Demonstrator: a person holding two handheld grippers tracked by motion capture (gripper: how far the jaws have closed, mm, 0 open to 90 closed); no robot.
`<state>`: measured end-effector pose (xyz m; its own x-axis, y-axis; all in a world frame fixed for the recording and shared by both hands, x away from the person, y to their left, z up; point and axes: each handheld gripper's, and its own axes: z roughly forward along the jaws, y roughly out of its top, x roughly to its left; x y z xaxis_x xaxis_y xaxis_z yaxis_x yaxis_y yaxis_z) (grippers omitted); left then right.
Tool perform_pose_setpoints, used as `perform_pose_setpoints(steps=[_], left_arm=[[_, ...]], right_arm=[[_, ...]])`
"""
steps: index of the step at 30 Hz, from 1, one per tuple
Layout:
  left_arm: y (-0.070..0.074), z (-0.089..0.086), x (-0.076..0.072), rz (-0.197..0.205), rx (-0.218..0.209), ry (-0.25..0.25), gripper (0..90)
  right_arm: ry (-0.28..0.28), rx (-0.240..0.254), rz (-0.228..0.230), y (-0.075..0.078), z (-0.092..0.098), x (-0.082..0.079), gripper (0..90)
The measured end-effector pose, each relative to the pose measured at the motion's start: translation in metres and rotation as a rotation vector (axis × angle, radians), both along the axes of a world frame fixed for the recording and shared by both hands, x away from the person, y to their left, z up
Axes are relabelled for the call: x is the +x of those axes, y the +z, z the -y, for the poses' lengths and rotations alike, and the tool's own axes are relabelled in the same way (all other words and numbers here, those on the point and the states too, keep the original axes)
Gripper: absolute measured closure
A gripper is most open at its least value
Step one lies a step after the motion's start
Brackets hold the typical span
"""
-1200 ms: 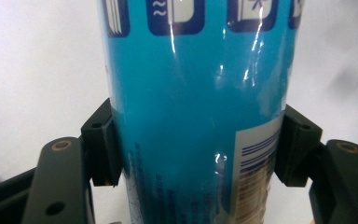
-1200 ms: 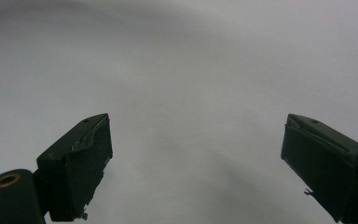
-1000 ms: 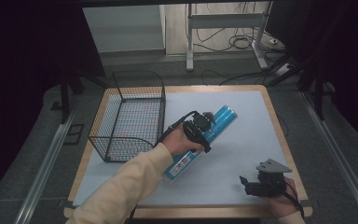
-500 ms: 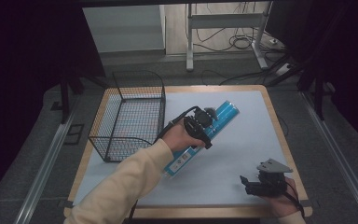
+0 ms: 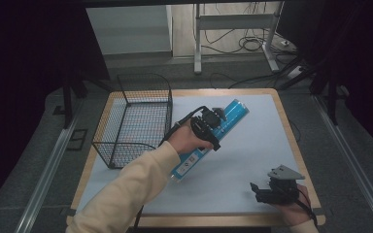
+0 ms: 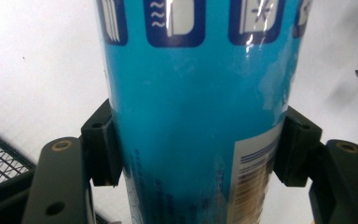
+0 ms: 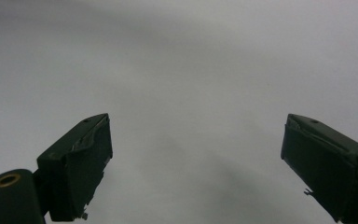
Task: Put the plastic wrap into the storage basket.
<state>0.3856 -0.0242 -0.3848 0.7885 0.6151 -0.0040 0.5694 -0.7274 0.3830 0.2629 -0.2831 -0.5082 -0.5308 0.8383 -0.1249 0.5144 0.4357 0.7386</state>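
Dim surroundings, brightly lit table (image 5: 252,145); glare streaks the blue tube (image 6: 191,116).

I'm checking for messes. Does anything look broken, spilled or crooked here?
Nothing stands out. The blue tube looks undented and unspilled, clamped in the left hand-held gripper. It slants across the table, beside the upright wire basket.

It looks like a lab or test room. A wood-edged table (image 5: 291,131) with a plain white top stands on grey carpet between metal floor rails (image 5: 43,179), with dark curtains (image 5: 24,58) at the sides and loose cables (image 5: 252,46) behind.
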Motion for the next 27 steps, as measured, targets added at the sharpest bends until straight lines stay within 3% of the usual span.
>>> perform_pose_setpoints(steps=[11, 14, 27], left_arm=[[0.018, -0.001, 0.005, 0.025, -0.004, 0.008, 31.5], [0.023, -0.002, 0.006, 0.051, 0.007, 0.011, 31.6], [0.044, -0.005, 0.013, 0.075, 0.005, 0.014, 31.6]], right_arm=[[-0.002, -0.001, 0.004, 0.000, 0.001, 0.000, 8.8], [-0.001, 0.000, 0.006, 0.001, 0.001, 0.000, 8.9], [-0.004, 0.005, 0.008, 0.001, 0.000, 0.000, 8.9]])
